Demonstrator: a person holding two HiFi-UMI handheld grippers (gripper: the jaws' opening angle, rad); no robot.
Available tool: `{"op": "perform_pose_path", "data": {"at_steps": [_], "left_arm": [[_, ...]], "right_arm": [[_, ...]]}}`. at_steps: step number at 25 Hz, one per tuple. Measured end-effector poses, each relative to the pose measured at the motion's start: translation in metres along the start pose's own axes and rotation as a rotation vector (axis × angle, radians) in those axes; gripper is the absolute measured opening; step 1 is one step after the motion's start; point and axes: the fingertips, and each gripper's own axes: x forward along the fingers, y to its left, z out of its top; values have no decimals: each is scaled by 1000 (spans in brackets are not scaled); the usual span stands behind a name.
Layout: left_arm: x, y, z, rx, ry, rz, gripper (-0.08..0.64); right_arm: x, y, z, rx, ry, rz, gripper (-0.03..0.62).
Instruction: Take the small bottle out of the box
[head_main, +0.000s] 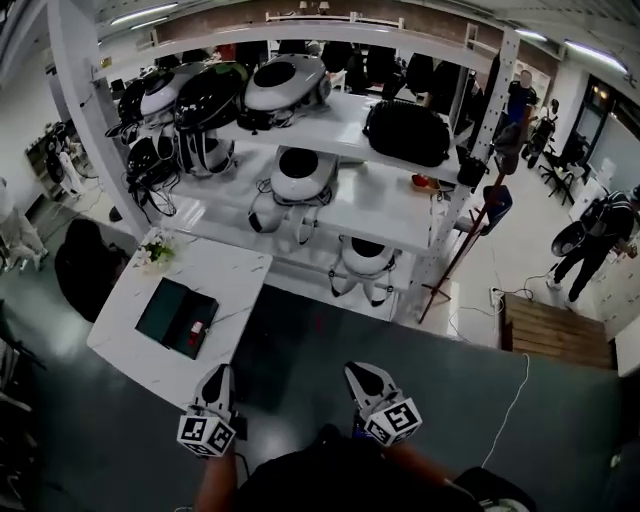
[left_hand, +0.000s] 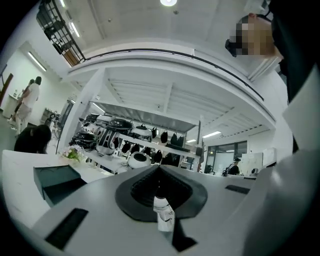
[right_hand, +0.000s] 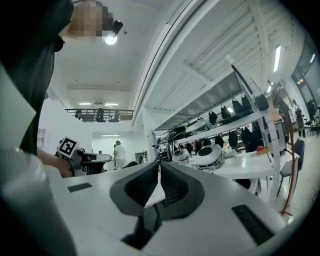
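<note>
An open dark green box (head_main: 170, 312) lies on the white table (head_main: 232, 272) at the left. It also shows at the left edge of the left gripper view (left_hand: 54, 178). A small red-and-white thing, seemingly the small bottle (head_main: 196, 331), sits inside the box by its near right edge. My left gripper (head_main: 219, 372) is held low, just off the table's near corner, with its jaws closed together (left_hand: 159, 169). A small white piece (left_hand: 162, 214) shows in the slot behind the pads; what it is I cannot tell. My right gripper (head_main: 357, 371) is beside it, jaws together (right_hand: 159, 164), holding nothing.
A small bunch of flowers (head_main: 156, 250) stands at the table's far corner. Beyond it is a white rack (head_main: 372, 205) loaded with black and white helmet-like shells. A wooden pallet (head_main: 556, 333) and a standing person (head_main: 592, 240) are at the right. The floor is dark.
</note>
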Motion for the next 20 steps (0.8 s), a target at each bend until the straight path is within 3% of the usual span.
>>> {"op": "perform_pose_path", "data": {"at_steps": [4,7,14,20], "left_arm": [[43,8,12,1,-24,64,15],[58,17,20,45,-14,105,15],[80,45,33,122,1,178,15],[93,103,31,180,27,253,15]], "right_arm": [[40,-51,10,-25,-9,51,41],[70,-72,20,-9,-30,77,41],[134,-80,34,-21,-60,205,41],[209,-78,14,-39,3,314,41]]}}
